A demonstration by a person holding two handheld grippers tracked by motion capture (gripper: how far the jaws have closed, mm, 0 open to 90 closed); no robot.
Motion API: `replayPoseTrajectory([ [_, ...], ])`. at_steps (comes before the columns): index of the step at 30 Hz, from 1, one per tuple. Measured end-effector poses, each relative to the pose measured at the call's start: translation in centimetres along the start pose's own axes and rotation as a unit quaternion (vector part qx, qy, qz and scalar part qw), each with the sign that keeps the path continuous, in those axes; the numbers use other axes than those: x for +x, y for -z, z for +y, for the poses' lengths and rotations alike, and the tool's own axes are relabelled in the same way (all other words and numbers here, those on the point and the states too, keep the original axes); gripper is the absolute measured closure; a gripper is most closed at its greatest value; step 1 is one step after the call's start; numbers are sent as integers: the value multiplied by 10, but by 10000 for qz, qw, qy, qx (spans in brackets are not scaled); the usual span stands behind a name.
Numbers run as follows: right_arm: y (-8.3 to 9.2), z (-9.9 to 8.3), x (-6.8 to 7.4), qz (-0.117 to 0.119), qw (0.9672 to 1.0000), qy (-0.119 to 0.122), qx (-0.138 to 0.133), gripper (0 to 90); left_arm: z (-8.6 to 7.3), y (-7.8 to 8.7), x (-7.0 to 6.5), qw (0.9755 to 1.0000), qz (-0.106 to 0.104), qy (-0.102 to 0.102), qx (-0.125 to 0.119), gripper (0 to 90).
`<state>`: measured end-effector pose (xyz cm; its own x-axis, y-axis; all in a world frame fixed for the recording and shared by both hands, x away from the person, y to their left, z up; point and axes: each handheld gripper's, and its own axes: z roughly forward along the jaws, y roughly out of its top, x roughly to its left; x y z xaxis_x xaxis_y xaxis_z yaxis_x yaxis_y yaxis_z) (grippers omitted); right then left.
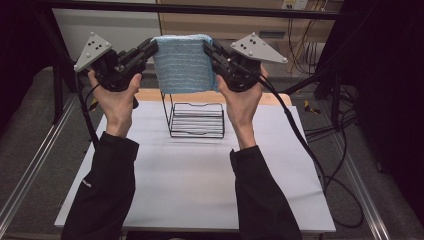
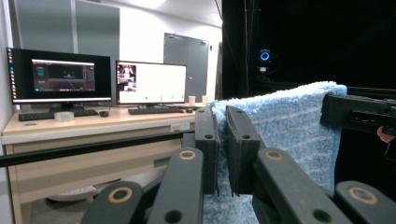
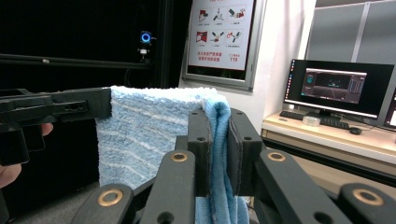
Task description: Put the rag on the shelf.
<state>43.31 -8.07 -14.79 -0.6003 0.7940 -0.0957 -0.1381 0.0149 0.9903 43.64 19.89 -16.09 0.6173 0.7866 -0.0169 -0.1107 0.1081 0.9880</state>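
**Towel held up by two corners above the rack**

Towel (image 1: 184, 62), one blue piece, hangs stretched between the two grippers, high over the far edge of the white table (image 1: 200, 190). Below it, near that far edge, stands one black wire rack (image 1: 196, 120), nothing between them. Left gripper (image 1: 151, 48) and right gripper (image 1: 207, 48) each pinch an upper corner, jaws clamped on the cloth. Both forearms reach up from the near edge, wrists raised.
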Motion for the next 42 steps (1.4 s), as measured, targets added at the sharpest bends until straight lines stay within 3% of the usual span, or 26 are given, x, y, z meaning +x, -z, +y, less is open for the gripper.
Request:
replayPoseTrajectory([
  [9,-9,7,-6,-16,10000,62,-56,817,5,-11,6,9998,65,102,-138,840],
  [13,-15,8,-12,-25,10000,46,-79,817,6,-17,7,9998,124,40,-162,841],
  [20,-26,10,-22,-43,9999,106,-110,817,7,-30,13,9994,151,139,-266,841],
  [26,-36,12,-30,-70,9999,84,-93,817,7,-40,18,9994,182,102,-289,841],
  [35,-49,-1,-36,-91,9999,83,91,816,-8,-52,32,9996,228,100,-92,841],
  [42,-55,-18,-45,-107,9997,-20,217,816,-20,-60,36,9997,227,-11,106,841],
])
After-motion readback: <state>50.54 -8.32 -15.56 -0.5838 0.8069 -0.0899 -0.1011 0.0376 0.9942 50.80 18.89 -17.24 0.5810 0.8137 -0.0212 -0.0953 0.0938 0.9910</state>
